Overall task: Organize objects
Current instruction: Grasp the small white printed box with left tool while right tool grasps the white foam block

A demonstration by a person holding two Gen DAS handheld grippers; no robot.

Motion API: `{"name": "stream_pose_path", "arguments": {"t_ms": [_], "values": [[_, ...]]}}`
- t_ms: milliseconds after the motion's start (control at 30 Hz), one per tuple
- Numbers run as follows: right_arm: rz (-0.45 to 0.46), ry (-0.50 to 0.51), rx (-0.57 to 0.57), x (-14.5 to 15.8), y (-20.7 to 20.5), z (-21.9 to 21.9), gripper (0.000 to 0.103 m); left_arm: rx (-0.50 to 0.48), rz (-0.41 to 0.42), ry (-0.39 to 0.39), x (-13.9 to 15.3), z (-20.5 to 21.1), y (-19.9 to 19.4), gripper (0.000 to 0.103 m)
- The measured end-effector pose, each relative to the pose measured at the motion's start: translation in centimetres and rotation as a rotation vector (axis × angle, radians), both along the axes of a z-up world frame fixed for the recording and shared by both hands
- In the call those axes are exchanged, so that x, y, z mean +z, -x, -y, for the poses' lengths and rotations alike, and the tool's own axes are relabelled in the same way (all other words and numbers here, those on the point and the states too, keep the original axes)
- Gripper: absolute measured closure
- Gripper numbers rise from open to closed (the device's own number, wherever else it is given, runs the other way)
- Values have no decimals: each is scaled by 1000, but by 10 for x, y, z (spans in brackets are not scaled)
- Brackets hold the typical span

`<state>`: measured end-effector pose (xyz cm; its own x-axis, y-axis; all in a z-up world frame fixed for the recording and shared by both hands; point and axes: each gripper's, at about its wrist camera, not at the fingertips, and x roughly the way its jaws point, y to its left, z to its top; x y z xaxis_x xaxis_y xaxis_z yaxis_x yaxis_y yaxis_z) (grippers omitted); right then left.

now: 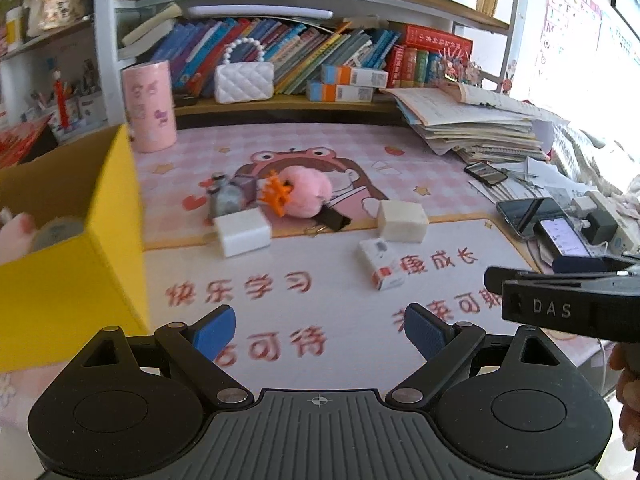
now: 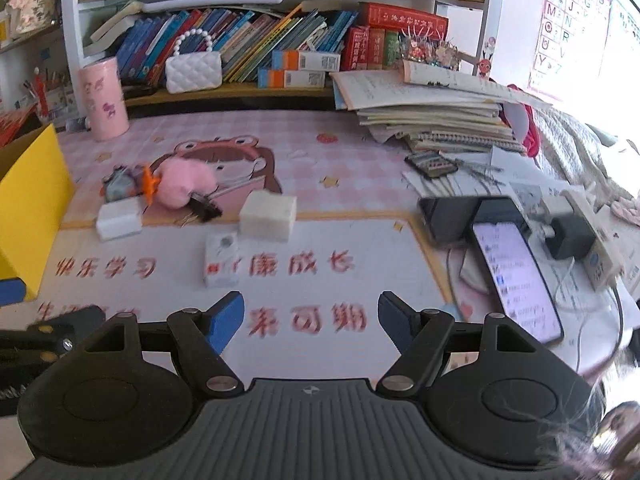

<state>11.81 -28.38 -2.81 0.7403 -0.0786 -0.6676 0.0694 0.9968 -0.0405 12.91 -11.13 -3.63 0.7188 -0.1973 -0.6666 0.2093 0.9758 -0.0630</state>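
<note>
Both my wrist cams look across the desk mat point(image 1: 320, 168) w/ the cartoon print. Biggest thing: yellow box point(image 1: 80, 248) at the mat's left edge. Left cam sees into it, something pale and round inside, can't tell what. Right cam only gets its outer wall point(image 2: 32, 200).

Right side: book stack point(image 2: 432, 116), seen in both. Right cam shows the lit phone point(image 2: 516, 280) close up, w/ charger and cables beside it; left cam catches only a bit of that phone point(image 1: 562, 236).

Mid-mat cluster: pink fluffy ball point(image 1: 306, 192) touching an orange spiky toy point(image 1: 276, 194), small grey bottle point(image 1: 224, 196) just left of that, black clip point(image 1: 332, 220) at the ball's near side. White block point(image 1: 242, 232) sits in front of the bottle; cream block point(image 1: 402, 220) well apart to the right; small white carton point(image 1: 382, 264) just in front of the cream one.

Left gripper point(image 1: 320, 332): blue pads spread wide, nothing between, hovering over bare mat. Right gripper point(image 2: 312, 316): same, jaws apart, empty. Left cam also shows the right gripper's black body from the side, marked DAS.
</note>
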Motion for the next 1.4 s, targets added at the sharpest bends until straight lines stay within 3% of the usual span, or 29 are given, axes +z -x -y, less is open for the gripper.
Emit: {"name": "stream_pose_path", "arguments": {"t_ms": [400,433,500,600,667,767,900,1100,1233,1400], "values": [[51,-8,-35,3,-57,45,30,-35,4,-49,-19,54,-57,13],[54,-10,-39,4,-62,47,30,-38,2,-54,-22,58,-62,16],[59,-10,-42,5,-69,51,30,-53,-14,-63,-28,66,-72,32],[69,-4,-39,6,-77,54,30,-75,-42,-60,-39,78,-86,42],[73,-2,-33,7,-82,54,29,-81,-69,-63,-46,84,-94,42],[75,-2,-20,7,-88,52,29,-68,-119,-72,-56,88,-103,60],[72,-6,8,4,-95,49,27,-65,-129,-52,-55,82,-104,75],[39,-27,56,-9,-112,38,22,-21,-161,12,-42,53,-102,75],[16,-26,118,-22,-127,23,10,58,-170,60,-28,18,-90,75],[-26,17,200,-46,-149,1,8,166,-167,77,-14,-18,-69,75]]}}
